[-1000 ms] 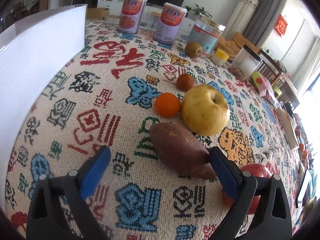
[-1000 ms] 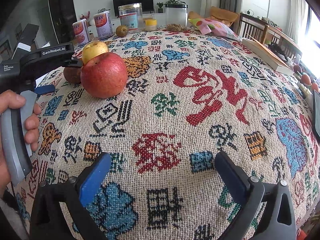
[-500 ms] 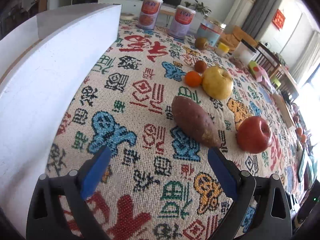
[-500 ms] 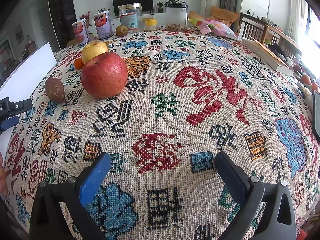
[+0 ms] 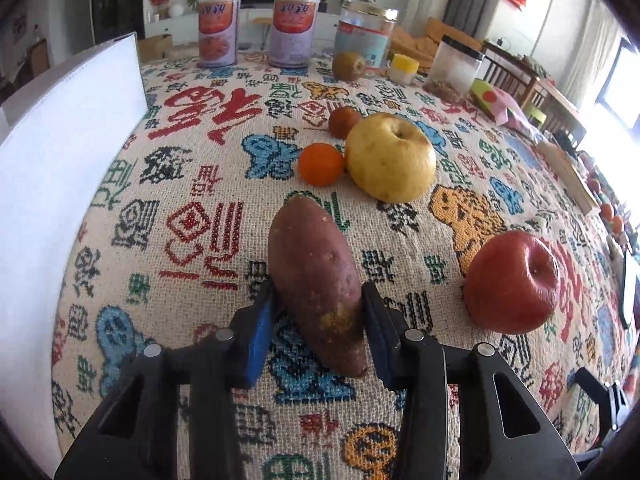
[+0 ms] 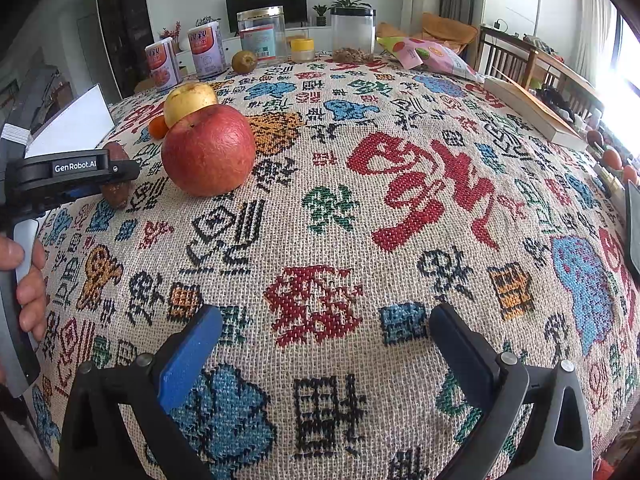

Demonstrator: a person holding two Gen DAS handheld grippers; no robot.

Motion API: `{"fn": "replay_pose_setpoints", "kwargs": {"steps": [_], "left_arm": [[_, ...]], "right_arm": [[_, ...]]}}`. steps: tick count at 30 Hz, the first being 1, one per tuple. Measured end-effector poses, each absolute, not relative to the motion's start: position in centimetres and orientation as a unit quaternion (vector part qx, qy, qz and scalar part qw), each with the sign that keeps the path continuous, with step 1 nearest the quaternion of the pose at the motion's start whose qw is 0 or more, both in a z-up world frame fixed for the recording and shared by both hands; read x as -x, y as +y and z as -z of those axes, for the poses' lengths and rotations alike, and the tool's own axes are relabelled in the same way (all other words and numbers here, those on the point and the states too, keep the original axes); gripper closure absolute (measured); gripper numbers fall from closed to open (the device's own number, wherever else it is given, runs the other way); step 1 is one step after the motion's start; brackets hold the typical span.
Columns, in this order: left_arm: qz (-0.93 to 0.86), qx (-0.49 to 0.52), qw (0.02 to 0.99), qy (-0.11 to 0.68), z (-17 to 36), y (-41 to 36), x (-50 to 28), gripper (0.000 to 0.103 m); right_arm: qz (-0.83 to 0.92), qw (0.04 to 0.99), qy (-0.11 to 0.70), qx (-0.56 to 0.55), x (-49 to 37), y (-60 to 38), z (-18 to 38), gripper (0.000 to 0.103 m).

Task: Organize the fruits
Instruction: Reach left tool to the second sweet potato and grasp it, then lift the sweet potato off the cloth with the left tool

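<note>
A reddish-brown sweet potato [image 5: 316, 276] lies on the patterned tablecloth [image 5: 192, 184], and my left gripper [image 5: 317, 294] is closing on its near half, blue pads touching both sides. To its right sits a red apple [image 5: 512, 280]. Behind are a yellow apple [image 5: 390, 158], a small orange [image 5: 320, 164], a small brown fruit [image 5: 344, 122] and a kiwi [image 5: 348, 66]. The right wrist view shows my right gripper [image 6: 326, 332] open over bare cloth. It also shows the red apple [image 6: 208, 150] and the left gripper's body [image 6: 76, 172] covering most of the sweet potato [image 6: 116, 196].
A white board [image 5: 60, 160] stands along the table's left side. Two tins [image 5: 218, 30], a glass jar [image 5: 366, 32] and a plastic container [image 5: 456, 64] line the far edge. A book [image 6: 532, 112] and a snack bag [image 6: 428, 56] lie at the right. A hand [image 6: 28, 280] holds the left gripper's handle.
My left gripper came back in from a pulled-away spot and its wide-open jaws closed around the sweet potato. The right gripper has not moved.
</note>
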State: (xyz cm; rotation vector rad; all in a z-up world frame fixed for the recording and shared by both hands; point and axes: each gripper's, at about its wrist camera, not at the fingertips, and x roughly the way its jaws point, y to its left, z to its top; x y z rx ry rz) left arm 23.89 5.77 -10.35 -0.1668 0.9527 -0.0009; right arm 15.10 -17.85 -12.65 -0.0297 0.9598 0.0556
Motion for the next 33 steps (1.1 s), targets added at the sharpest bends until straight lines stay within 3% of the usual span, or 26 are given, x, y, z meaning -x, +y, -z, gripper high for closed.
{"fn": "replay_pose_setpoints", "kwargs": {"steps": [13, 14, 16, 17, 23, 33], "left_arm": [[0.065, 0.034, 0.847, 0.526, 9.7, 8.8, -15.8, 0.059], [0.051, 0.029, 0.852, 0.52, 9.7, 8.6, -15.5, 0.054], [0.006, 0.02, 0.86, 0.51, 10.0, 8.3, -15.3, 0.012], [-0.011, 0.021, 0.864, 0.503, 10.2, 8.1, -15.1, 0.006], [-0.075, 0.037, 0.883, 0.462, 12.0, 7.6, -15.1, 0.001], [-0.084, 0.038, 0.887, 0.452, 11.9, 7.6, -15.0, 0.0]], "right_arm": [[-0.027, 0.887, 0.461, 0.014, -15.1, -17.9, 12.7, 0.0], [-0.027, 0.887, 0.461, 0.014, -15.1, -17.9, 12.7, 0.0], [-0.027, 0.887, 0.461, 0.014, -15.1, -17.9, 12.7, 0.0], [-0.027, 0.887, 0.461, 0.014, -15.1, -17.9, 12.7, 0.0], [-0.027, 0.887, 0.462, 0.015, -15.1, -17.9, 12.7, 0.0], [-0.027, 0.887, 0.462, 0.016, -15.0, -17.9, 12.7, 0.0]]}}
